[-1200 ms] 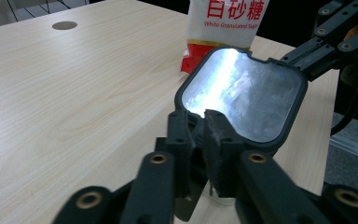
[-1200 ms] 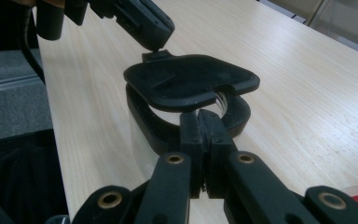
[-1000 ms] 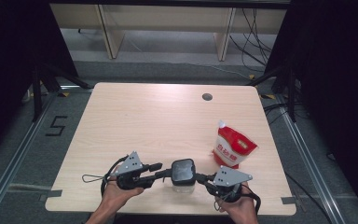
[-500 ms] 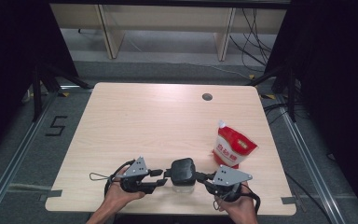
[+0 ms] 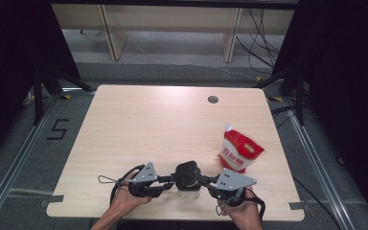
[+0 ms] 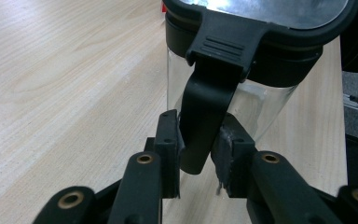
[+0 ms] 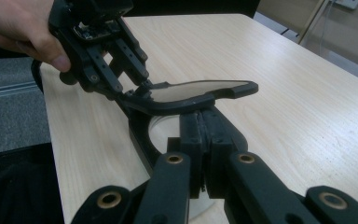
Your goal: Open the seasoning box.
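A clear glass jar with a black lid stands upright at the near edge of the table, midway between the two hands, and everything else is best placed from it. In the left gripper view a black latch hangs down from the lid rim over the glass wall, and the left gripper has it between its pads: the jaws have just been closing, and the pads now appear to press on the latch's lower part from both sides, so it reads as a clasp on the latch rather than on the jar body. On the opposite side of the jar, the right gripper is clenched tight on the jar's black rim just under the lid, bracing the jar; in that view the lid stands slightly tilted above the rim, and the left gripper shows beyond it at the far side. Judged from this, the work is the opening of the jar and it is at an early-to-middle stage: both grips are set and the jar is steadied, but the lid is not yet off and the latch is not yet swung clear. What seems left is to pull the latch free, lift the lid away, and whatever follows with the red and white pouch, which stands untouched to the right of the jar and a little farther back, near but apart from it.
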`<state>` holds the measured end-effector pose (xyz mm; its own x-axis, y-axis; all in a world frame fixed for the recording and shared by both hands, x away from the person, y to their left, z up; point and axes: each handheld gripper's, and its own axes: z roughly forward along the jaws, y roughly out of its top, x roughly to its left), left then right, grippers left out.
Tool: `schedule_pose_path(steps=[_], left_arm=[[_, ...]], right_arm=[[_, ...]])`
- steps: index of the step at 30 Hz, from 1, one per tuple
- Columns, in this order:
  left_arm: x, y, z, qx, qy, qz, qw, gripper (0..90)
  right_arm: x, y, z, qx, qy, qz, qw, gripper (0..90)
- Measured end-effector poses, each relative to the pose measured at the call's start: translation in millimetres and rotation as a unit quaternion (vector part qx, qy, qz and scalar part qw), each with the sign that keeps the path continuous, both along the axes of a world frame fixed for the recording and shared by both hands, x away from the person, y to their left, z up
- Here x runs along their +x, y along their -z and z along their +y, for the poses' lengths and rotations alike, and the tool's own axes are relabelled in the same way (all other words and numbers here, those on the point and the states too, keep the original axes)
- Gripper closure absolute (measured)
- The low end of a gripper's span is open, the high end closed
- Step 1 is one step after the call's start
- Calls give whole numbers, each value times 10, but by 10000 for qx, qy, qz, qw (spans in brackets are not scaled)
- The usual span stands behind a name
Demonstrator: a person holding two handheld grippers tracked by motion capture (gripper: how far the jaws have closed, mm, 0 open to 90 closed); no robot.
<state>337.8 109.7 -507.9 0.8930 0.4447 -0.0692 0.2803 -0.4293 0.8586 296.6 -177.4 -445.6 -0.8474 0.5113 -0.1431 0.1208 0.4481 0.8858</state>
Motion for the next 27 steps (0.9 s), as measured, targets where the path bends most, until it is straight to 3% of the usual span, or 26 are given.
schedule_pose_path(steps=[3, 4, 5, 6, 13, 21, 24, 27], left_arm=[[-16, -3, -11, 62, -27, -67, 10000, 731], [-6, -20, -4, 231, 53, -219, 9995, 732], [-6, -20, -4, 231, 53, -219, 9995, 733], [-29, -11, -23, 110, -19, -53, 9999, 734], [-39, -20, -26, 208, -74, -129, 9997, 736], [-68, -29, -54, 186, -186, -67, 9996, 738], [-79, -38, -65, 244, -222, -138, 9994, 738], [-94, -38, -80, 230, -264, -41, 9994, 738]], right_arm=[[1, -20, 19, -33, -65, -46, 10000, 891], [-4, -37, 43, -24, -65, -74, 9999, 892], [-4, -37, 43, -24, -65, -74, 9999, 892], [2, -53, 68, -20, -95, -178, 9998, 892], [-21, -112, 167, 30, -91, -158, 9998, 894], [4, -184, 353, -104, -225, -288, 9993, 895], [13, -199, 416, -137, -302, -350, 9988, 895], [15, -217, 482, -125, -305, -352, 9988, 895]])
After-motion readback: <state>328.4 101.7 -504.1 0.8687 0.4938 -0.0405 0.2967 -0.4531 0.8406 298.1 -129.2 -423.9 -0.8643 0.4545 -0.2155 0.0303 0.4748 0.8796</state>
